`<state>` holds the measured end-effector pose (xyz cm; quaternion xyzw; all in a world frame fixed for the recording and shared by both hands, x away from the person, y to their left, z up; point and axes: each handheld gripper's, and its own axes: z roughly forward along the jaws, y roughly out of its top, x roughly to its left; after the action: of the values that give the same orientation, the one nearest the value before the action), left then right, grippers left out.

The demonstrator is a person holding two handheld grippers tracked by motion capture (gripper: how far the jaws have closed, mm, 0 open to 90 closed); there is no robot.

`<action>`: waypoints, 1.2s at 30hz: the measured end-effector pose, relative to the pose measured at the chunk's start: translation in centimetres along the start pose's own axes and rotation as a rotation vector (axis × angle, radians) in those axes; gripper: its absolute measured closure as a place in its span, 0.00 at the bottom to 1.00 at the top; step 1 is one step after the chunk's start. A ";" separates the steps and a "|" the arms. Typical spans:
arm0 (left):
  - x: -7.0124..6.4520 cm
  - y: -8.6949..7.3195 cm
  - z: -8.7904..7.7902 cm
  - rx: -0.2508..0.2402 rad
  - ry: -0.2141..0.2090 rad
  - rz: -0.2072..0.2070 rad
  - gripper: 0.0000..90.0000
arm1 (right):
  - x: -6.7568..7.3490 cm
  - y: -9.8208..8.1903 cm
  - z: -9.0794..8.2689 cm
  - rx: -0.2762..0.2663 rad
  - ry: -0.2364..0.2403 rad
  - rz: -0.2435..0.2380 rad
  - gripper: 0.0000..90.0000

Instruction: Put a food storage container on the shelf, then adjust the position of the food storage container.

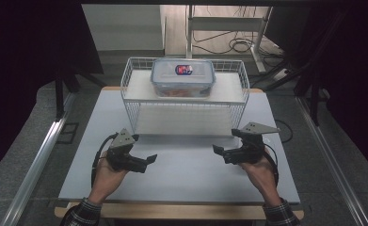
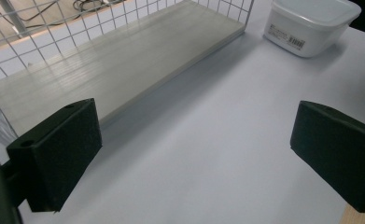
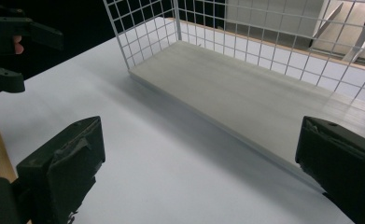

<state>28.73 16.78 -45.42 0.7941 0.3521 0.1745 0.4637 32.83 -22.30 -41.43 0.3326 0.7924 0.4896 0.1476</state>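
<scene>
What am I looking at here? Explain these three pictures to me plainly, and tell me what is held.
There is no machine here. A person holds a hand tool with two black jaws in each hand: the left gripper and the right gripper. The high view looks down on the table from above the person. Each of the other two pictures comes from a camera riding on one gripper and looks out between its jaws. On the table stands a white wire rack, and on its upper shelf sits a clear lidded food container. The left gripper view also shows a white plastic container on the table near the rack's corner. Both grippers are open and hold nothing.
</scene>
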 end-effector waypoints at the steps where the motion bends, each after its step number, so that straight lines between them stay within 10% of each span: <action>1: 0.0 -0.2 -0.1 -0.004 0.002 -0.005 0.02 | 0.0 -0.2 0.0 -0.002 0.002 0.001 0.01; 13: -0.4 -3.1 0.0 0.014 0.036 0.012 0.04 | 0.6 -3.5 -0.2 0.004 0.008 0.021 0.01; 29: 0.8 -5.8 -0.5 0.030 0.076 -0.070 0.04 | -0.7 -5.0 0.3 0.102 -0.087 0.055 0.01; 36: 1.1 -6.1 -0.3 0.042 0.081 -0.073 0.04 | -2.6 -5.1 -1.2 0.103 -0.152 0.119 0.30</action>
<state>26.89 19.67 -50.58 0.7826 0.4029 0.1819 0.4383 32.12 -26.43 -45.51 0.4226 0.7819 0.4293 0.1606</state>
